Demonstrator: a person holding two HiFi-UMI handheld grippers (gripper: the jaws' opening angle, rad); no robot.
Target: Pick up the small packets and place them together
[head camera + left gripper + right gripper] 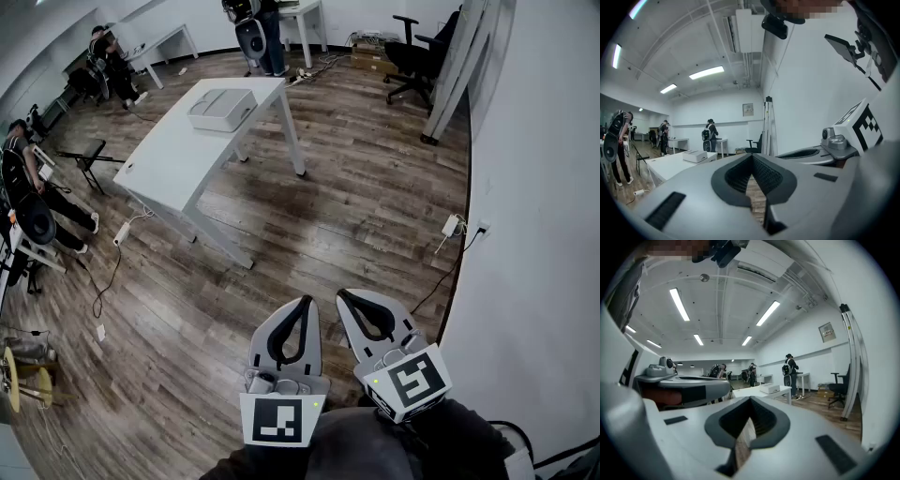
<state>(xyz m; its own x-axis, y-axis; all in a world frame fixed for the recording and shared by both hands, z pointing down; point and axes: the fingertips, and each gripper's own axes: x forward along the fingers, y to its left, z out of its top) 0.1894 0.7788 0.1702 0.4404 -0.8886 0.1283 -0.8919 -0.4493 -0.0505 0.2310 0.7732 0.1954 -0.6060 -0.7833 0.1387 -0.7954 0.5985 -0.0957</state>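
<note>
Before reaching for anything, walk up to the white rectangular table (178, 159), standing well apart, and check the pale grey flat box (222, 108) near its far end. No small packets visible in any view. Left grey two-jaw gripper (306, 302) and right grey two-jaw gripper (344, 296) both closed tip to tip, gripping nothing; open only once beside the table edge.

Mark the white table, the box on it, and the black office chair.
white table (173, 164): head view, bare tabletop at the near end.
white box (222, 108): head view, middle of its top.
black office chair (408, 58): head view, the seat.
</note>
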